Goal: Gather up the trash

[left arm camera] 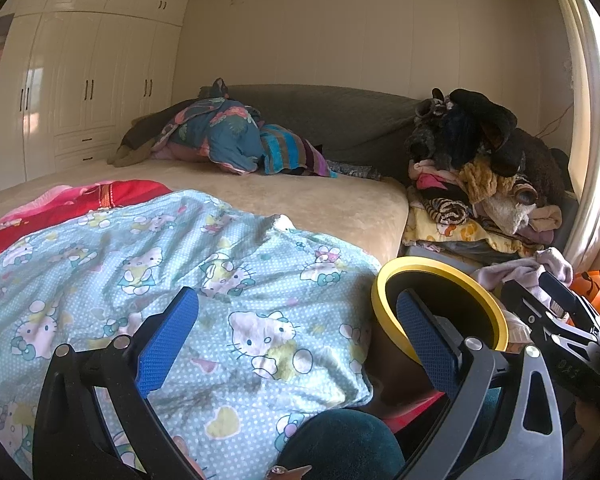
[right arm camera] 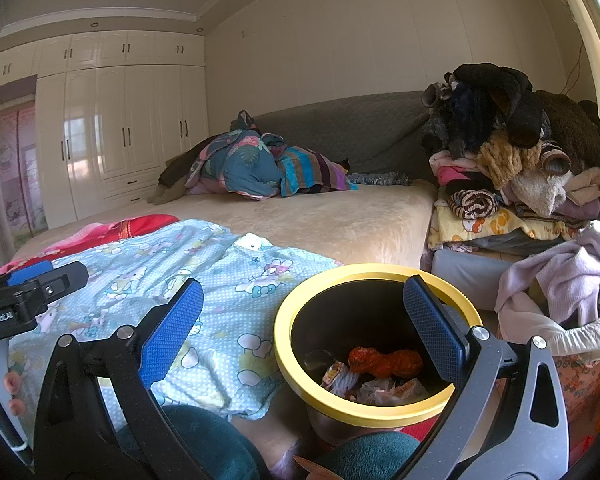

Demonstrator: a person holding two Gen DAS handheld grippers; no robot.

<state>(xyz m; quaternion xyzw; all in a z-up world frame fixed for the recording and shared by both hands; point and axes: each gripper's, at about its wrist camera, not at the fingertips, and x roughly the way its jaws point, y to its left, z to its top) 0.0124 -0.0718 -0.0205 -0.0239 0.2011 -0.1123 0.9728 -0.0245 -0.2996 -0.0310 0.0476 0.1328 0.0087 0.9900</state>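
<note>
Trash [right arm camera: 380, 372] sits in the bin [right arm camera: 288, 320] at lower right of your right wrist view: an orange bundle, long axis left-right, above crumpled wrappers. Bin stands upright, mouth up, beside the bed [right arm camera: 340, 216]. Your right gripper [right arm camera: 304, 328] and left gripper [left arm camera: 296, 336] both have fingers spread, empty.
</note>
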